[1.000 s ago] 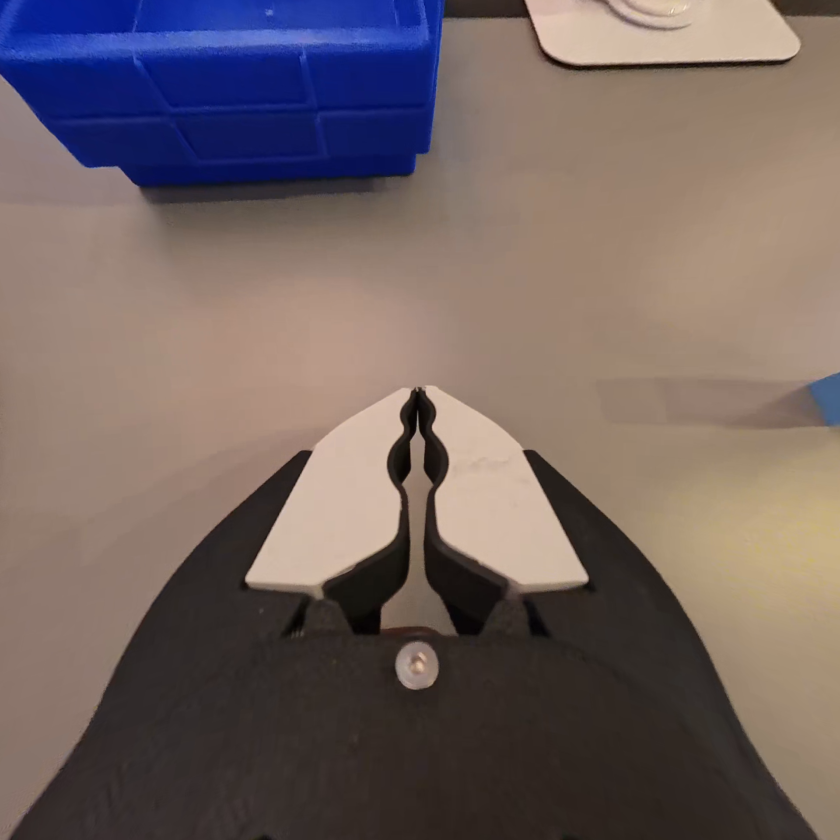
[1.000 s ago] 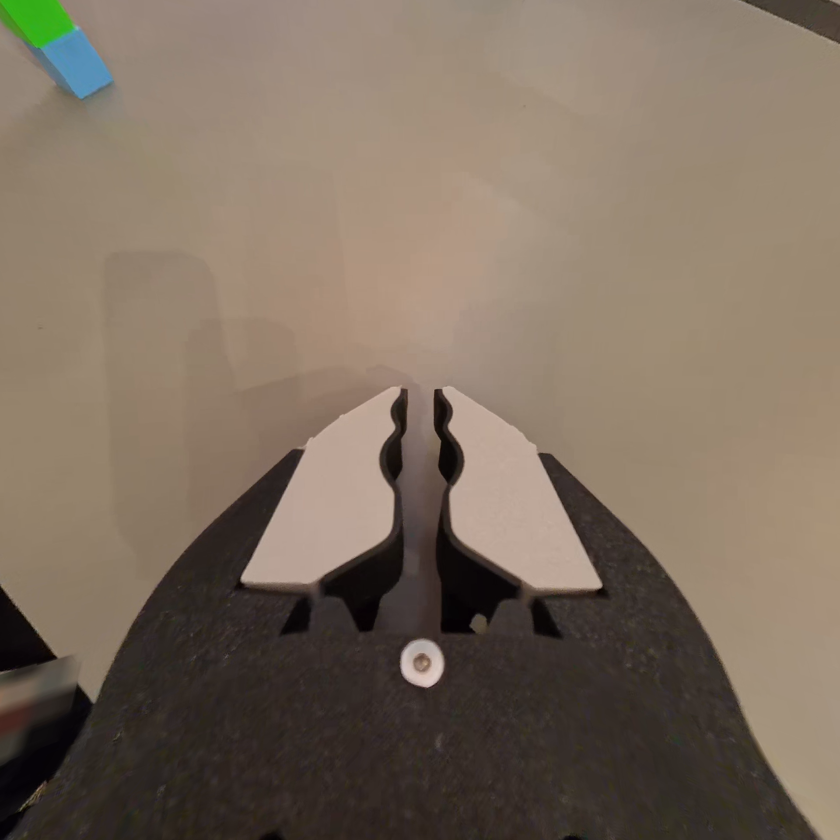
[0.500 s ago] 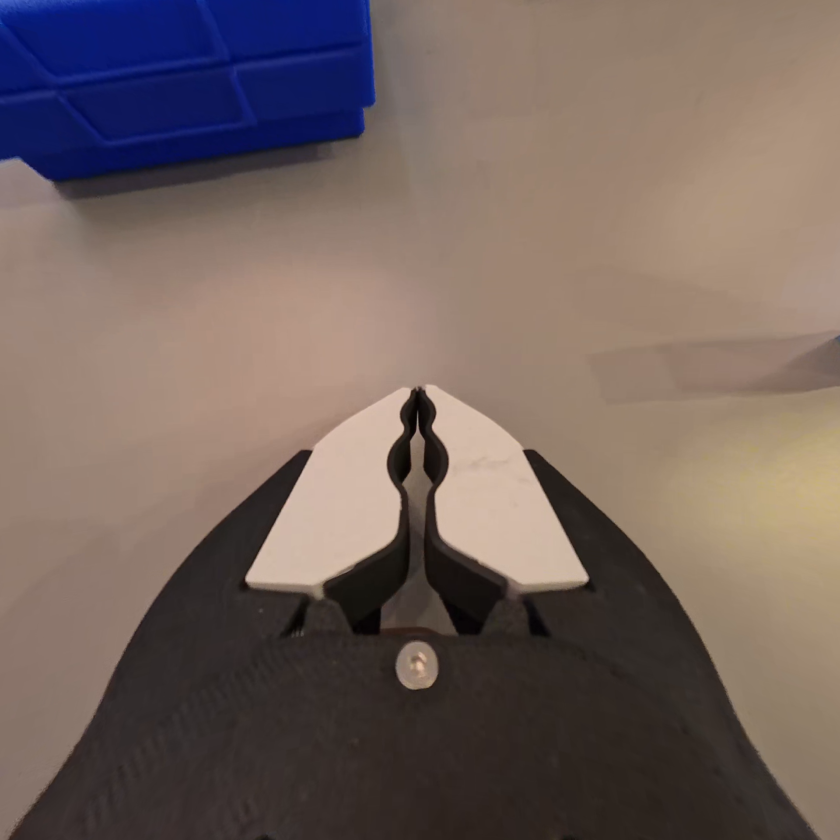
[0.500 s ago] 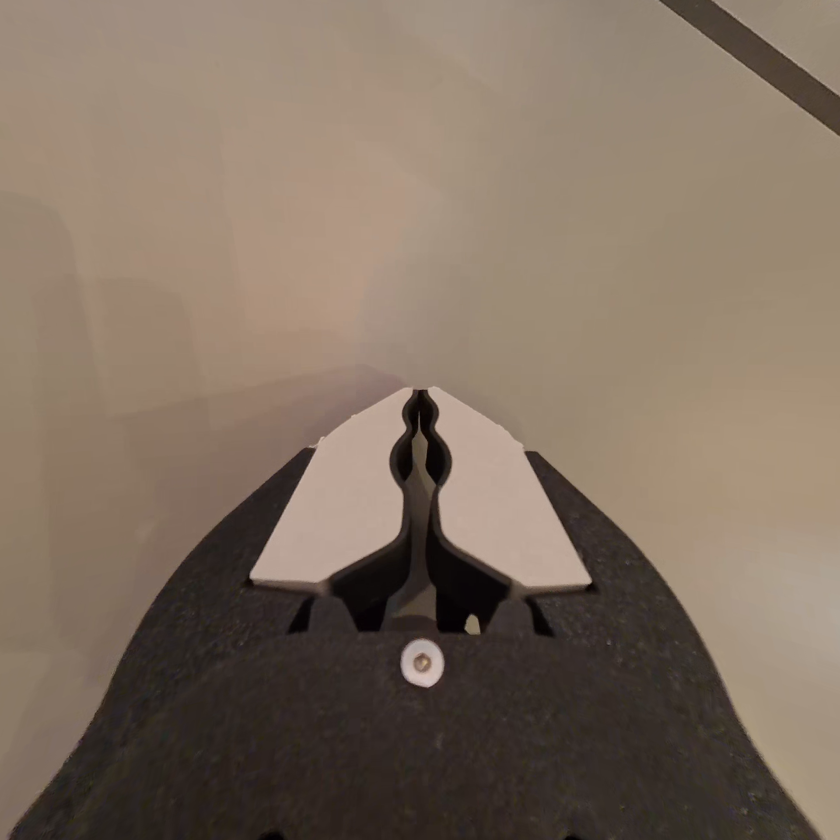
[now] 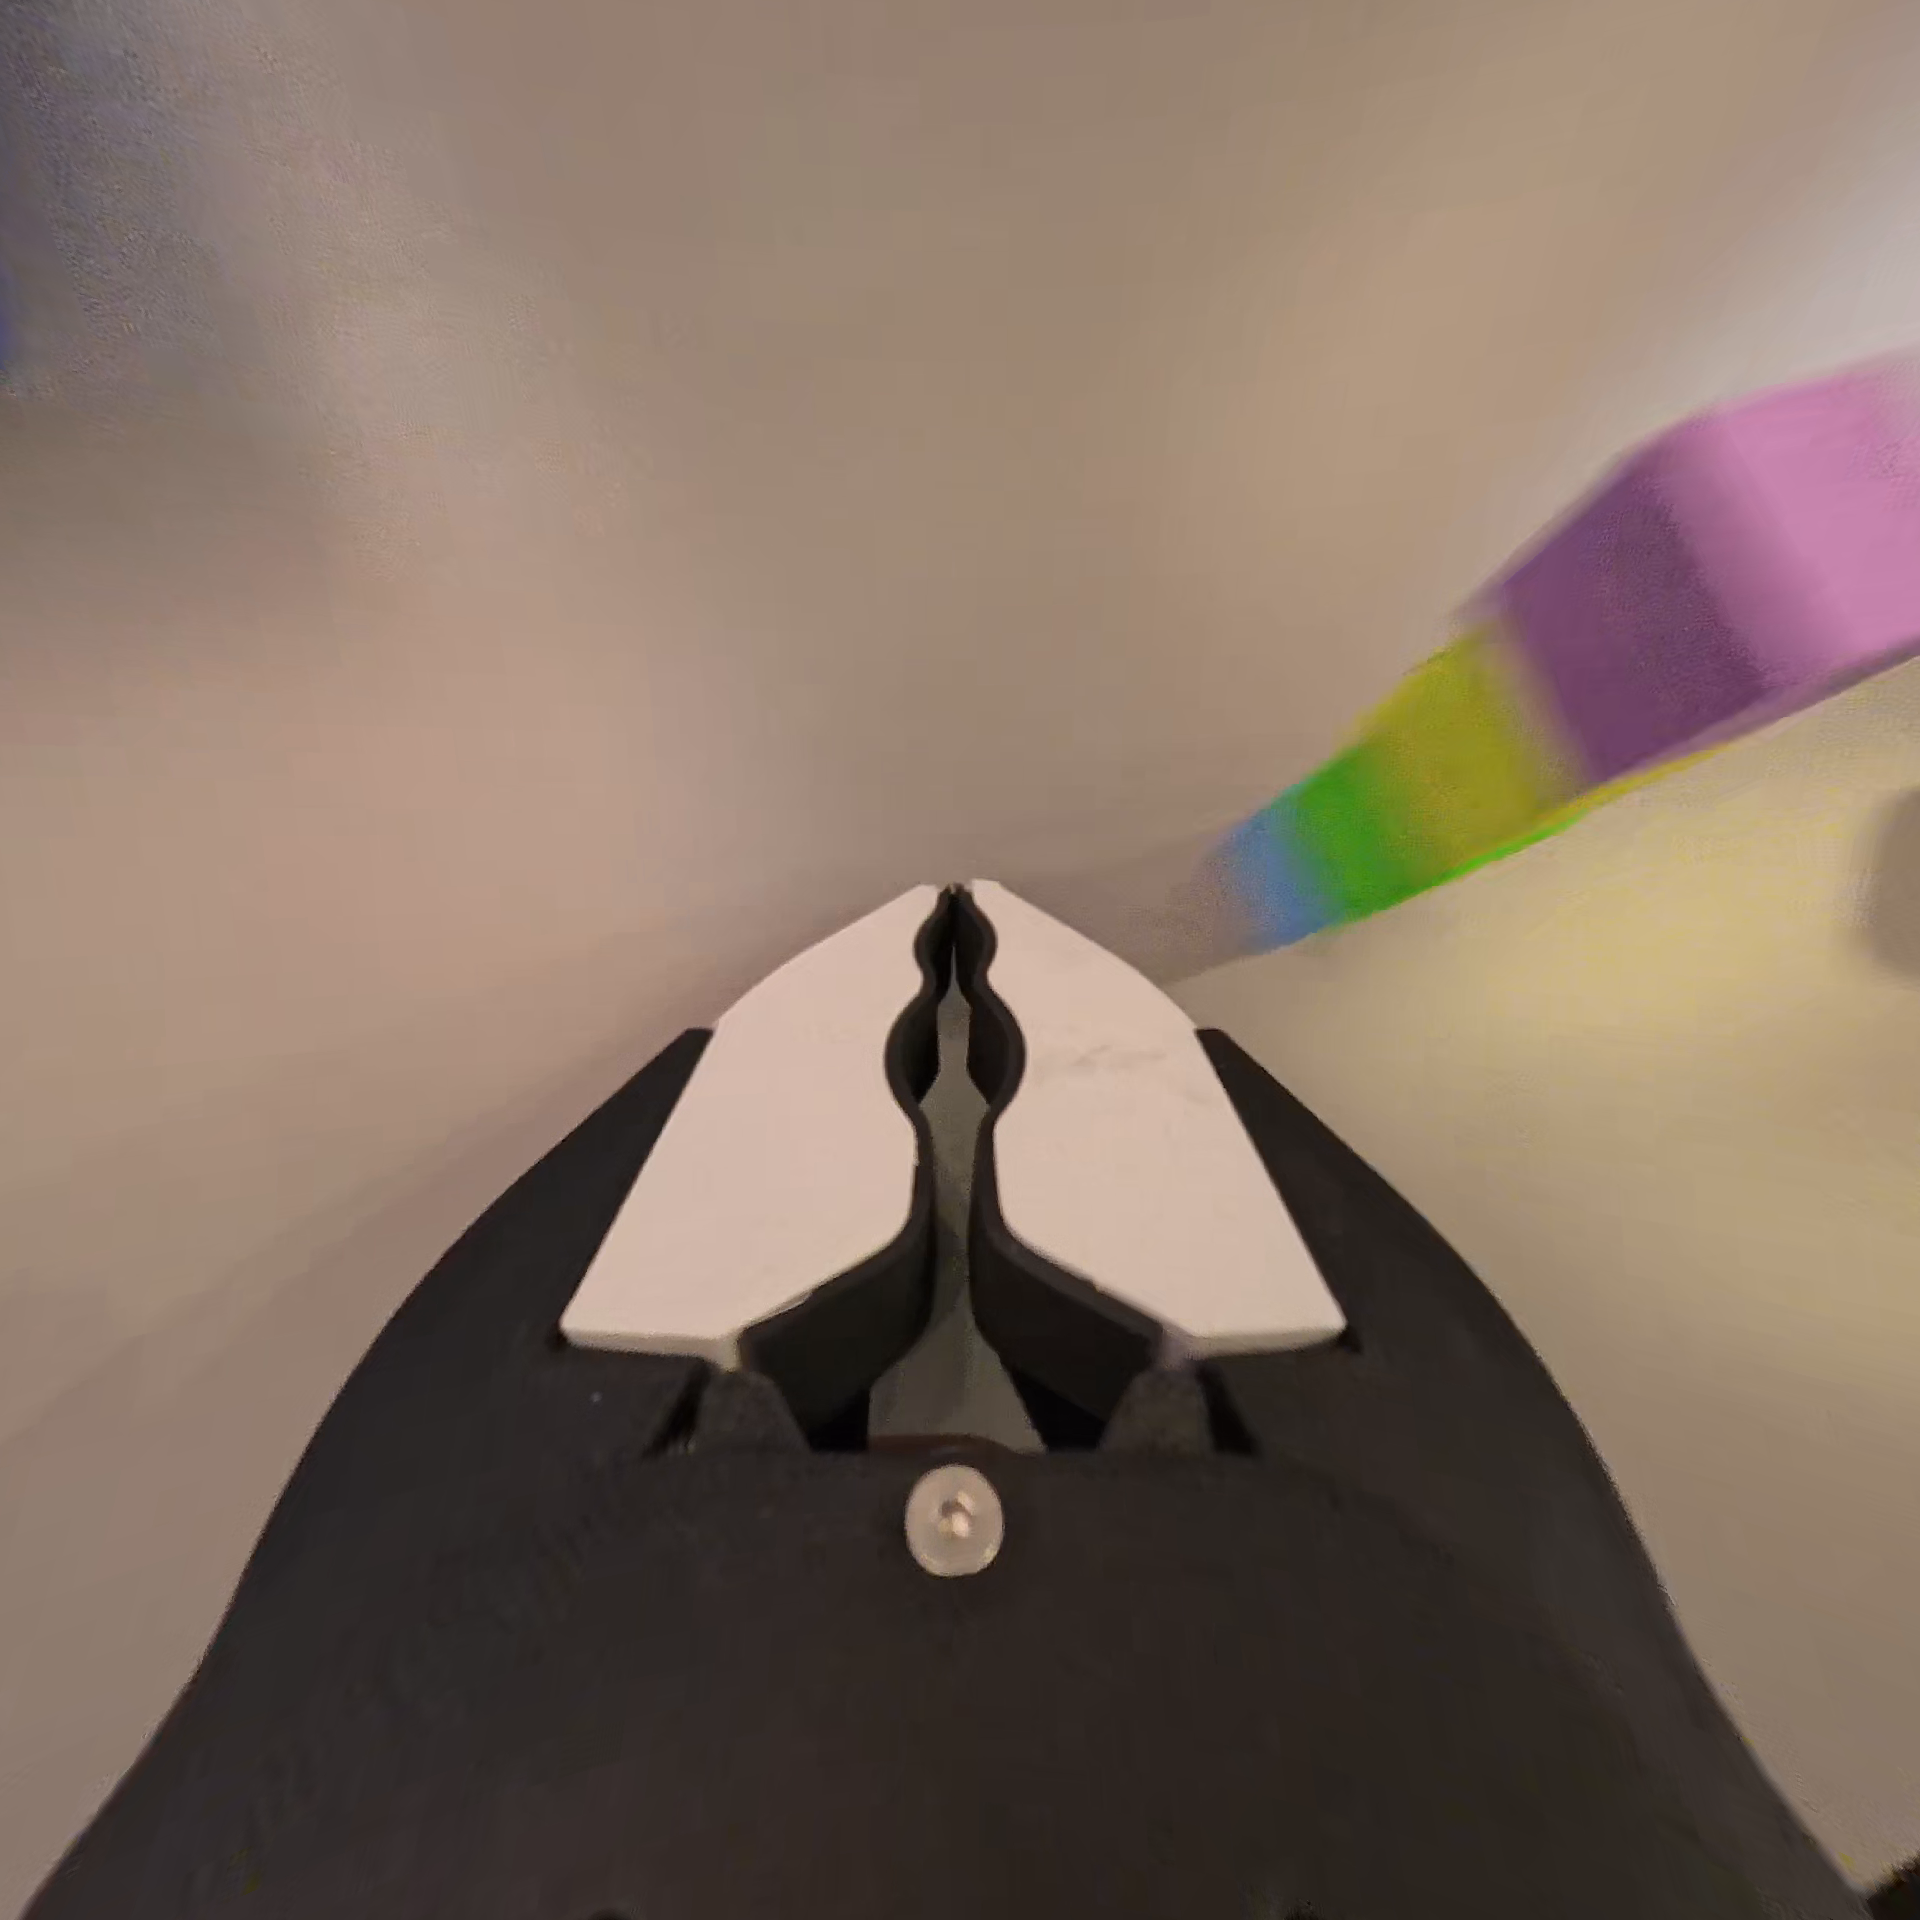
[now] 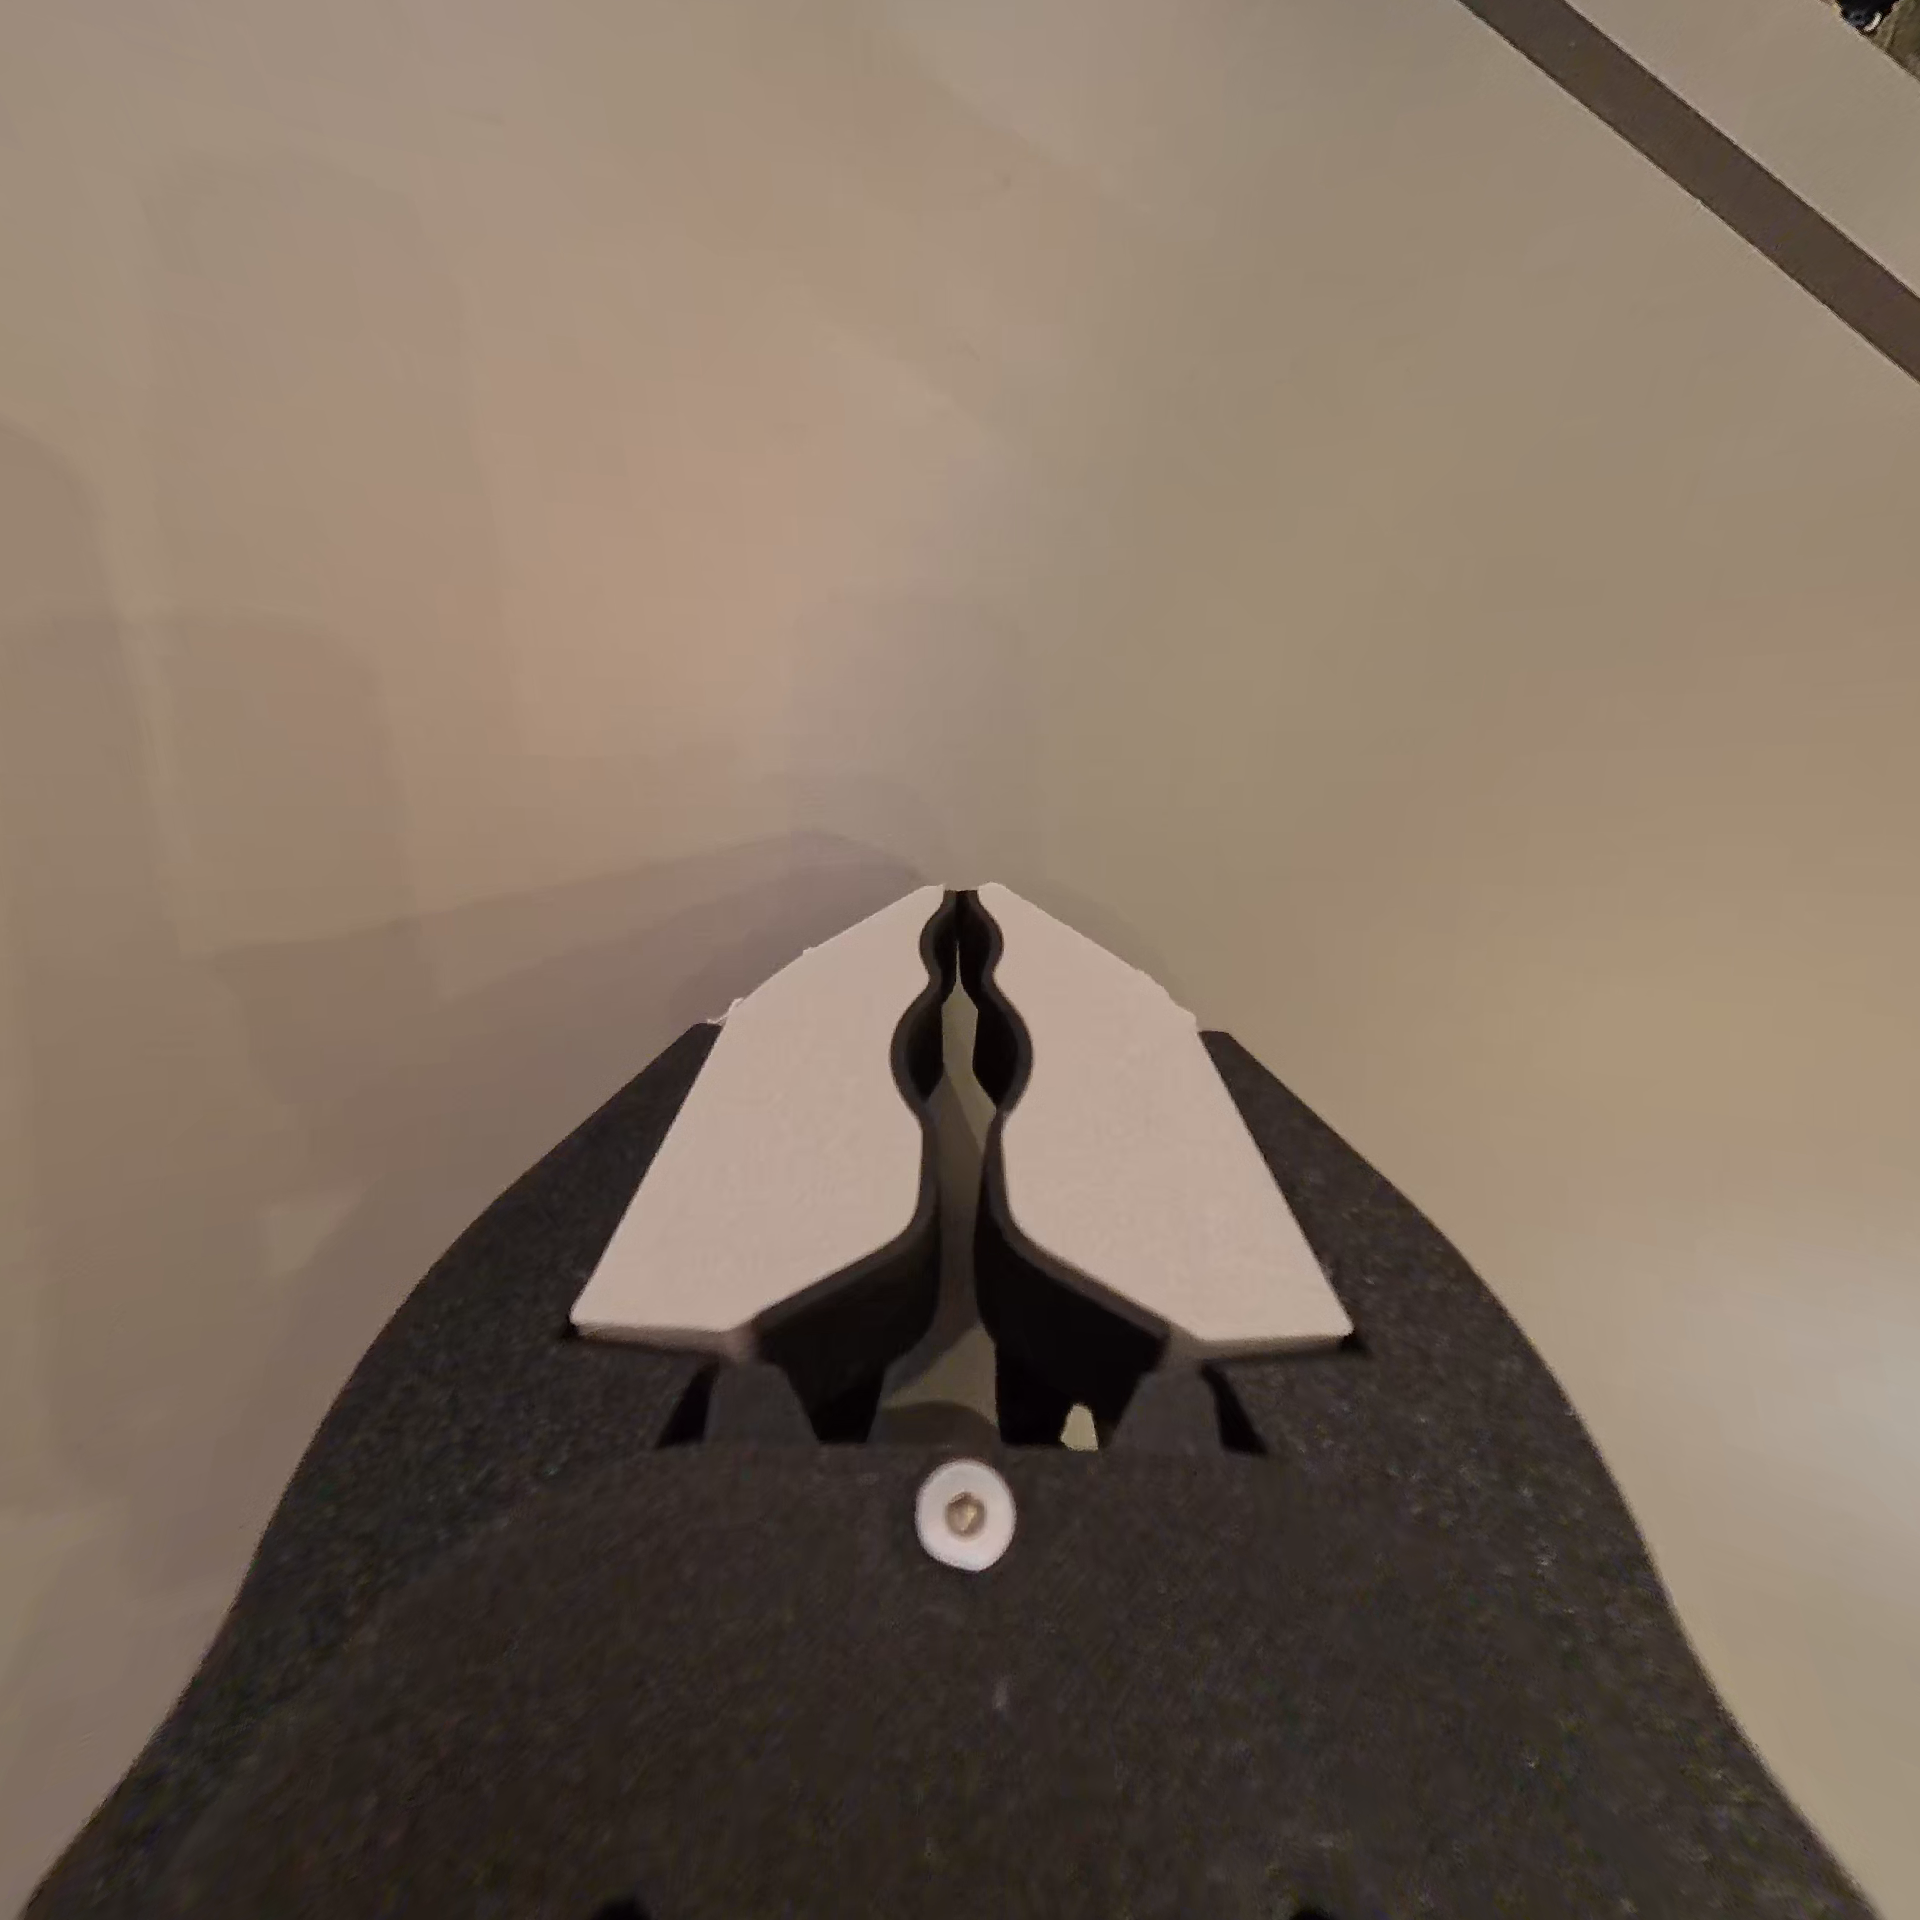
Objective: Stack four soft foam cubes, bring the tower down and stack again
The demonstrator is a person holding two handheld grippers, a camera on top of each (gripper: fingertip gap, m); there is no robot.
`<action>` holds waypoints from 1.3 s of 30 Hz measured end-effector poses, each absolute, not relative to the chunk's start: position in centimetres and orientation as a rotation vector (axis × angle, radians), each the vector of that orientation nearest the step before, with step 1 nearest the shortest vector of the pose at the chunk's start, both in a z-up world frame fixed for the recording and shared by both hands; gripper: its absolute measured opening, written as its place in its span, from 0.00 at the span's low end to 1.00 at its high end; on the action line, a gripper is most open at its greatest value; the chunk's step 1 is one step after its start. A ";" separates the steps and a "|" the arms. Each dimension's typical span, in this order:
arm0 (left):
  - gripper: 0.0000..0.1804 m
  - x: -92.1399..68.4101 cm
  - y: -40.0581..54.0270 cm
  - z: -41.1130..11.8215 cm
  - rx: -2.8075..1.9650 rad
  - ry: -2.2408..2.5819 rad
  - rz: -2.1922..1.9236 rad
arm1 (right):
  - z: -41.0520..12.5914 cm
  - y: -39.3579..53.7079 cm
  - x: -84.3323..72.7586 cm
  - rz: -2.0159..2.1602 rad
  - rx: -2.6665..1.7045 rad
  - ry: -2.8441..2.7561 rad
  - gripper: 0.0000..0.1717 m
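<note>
Left wrist view: left gripper [image 5: 954, 891] clenched on nothing; blurred four-cube foam tower [image 5: 1558, 717], purple over yellow, green, blue, newly in frame right of fingertips, intact, awaiting toppling. Right wrist view: right gripper [image 6: 958, 894] now clenched, empty, over bare table [image 6: 1351, 623]; tower unseen.

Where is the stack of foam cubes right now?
Only the left wrist view shows the stack of foam cubes: blurred, at the right edge on the table, ahead and right of the shut left claw.
</note>
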State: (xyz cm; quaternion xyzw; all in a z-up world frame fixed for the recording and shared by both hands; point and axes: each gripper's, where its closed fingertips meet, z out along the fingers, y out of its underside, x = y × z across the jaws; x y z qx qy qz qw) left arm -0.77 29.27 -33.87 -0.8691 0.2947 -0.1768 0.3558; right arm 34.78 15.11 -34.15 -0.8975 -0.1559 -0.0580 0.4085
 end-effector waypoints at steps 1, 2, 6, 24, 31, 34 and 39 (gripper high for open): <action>0.00 3.3 28.4 -33.8 -2.242 0.816 -0.563 | -34.2 15.1 34.8 -0.145 -2.262 -0.392 0.00; 0.00 7.1 27.4 -33.7 -2.231 0.880 -0.646 | -34.2 15.1 34.8 -0.143 -2.263 -0.391 0.00; 0.00 13.3 26.3 -33.7 -2.174 1.007 -0.670 | -34.1 15.0 34.7 -0.129 -2.263 -0.391 0.00; 0.00 -1.1 31.3 -33.3 -2.187 0.764 -0.575 | -32.2 15.1 36.2 0.024 -2.170 -0.189 0.00; 0.00 -1.9 31.7 -33.4 -2.177 0.787 -0.557 | -30.7 14.7 37.1 0.037 -2.084 -0.158 0.00; 0.00 -2.3 31.8 -33.1 -2.151 0.785 -0.542 | -28.6 14.5 36.0 0.013 -2.045 -0.225 0.03; 0.00 -2.5 32.2 -33.0 -2.139 0.792 -0.525 | -26.2 15.7 26.0 0.075 -2.077 -0.627 0.27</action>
